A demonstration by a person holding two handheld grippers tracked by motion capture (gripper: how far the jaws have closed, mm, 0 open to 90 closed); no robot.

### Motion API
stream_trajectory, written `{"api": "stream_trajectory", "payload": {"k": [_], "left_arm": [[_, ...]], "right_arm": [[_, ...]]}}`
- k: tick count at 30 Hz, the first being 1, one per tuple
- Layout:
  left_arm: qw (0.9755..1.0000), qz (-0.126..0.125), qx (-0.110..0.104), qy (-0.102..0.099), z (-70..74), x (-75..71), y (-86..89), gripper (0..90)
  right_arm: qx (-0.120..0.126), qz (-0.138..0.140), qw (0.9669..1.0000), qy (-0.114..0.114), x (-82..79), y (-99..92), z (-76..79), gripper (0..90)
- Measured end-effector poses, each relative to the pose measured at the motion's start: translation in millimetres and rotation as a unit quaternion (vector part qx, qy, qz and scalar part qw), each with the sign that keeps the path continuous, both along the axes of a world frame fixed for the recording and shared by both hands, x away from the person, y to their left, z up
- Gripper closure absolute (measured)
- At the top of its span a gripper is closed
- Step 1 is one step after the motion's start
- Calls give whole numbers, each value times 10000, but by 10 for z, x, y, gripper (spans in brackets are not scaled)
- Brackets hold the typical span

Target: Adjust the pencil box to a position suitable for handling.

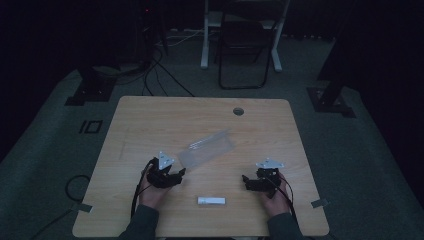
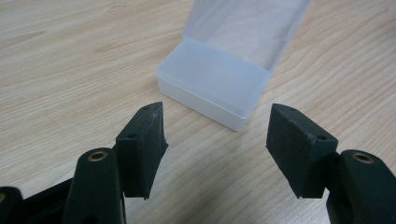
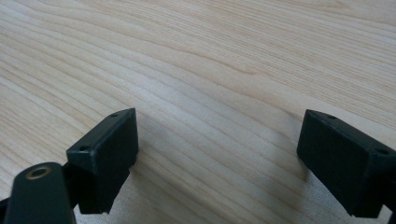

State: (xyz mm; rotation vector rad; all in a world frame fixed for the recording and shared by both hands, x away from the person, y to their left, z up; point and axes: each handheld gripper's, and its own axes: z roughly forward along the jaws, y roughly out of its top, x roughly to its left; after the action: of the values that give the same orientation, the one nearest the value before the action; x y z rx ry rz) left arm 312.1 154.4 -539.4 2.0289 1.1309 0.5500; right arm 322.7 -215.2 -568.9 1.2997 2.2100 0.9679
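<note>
Left gripper view: frosted translucent box [image 2: 212,81], lid open.

Setting: dim lab or test room, set up for recording.
Work surface: light wood tabletop [image 1: 150,120] with a round cable hole [image 1: 238,111] near its far edge, standing alone on grey carpet [image 1: 45,145].
Far side: white desk legs [image 1: 205,45] and a dark folding chair [image 1: 243,45].
Floor: black cables [image 1: 160,75] trailing; black stand bases [image 1: 90,92] off both far corners.
Lighting: low, surroundings nearly black.
</note>
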Motion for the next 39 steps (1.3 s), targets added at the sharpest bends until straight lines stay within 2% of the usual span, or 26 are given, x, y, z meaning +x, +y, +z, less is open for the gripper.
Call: {"api": "stream_trajectory", "payload": {"k": [6,9,16,23,30,39], "left_arm": [[9999,-107,-14,11,14,-12,-17,393],[9998,-176,-59,-7,54,-19,-26,411],[9994,-342,-11,-89,170,23,-49,463],[9984,-536,87,-184,253,162,-107,499],[9969,-716,95,-307,328,346,-160,511],[9970,-686,146,-333,341,552,-215,516]], "right_arm": [[1,-3,10000,1,0,0,0,124],[1,-2,10000,3,0,0,0,124],[2,2,10000,-1,0,0,0,124],[-1,2,10000,-3,1,0,0,124],[-2,3,10000,-4,1,0,0,124],[-2,1,10000,0,0,0,0,124]]}}
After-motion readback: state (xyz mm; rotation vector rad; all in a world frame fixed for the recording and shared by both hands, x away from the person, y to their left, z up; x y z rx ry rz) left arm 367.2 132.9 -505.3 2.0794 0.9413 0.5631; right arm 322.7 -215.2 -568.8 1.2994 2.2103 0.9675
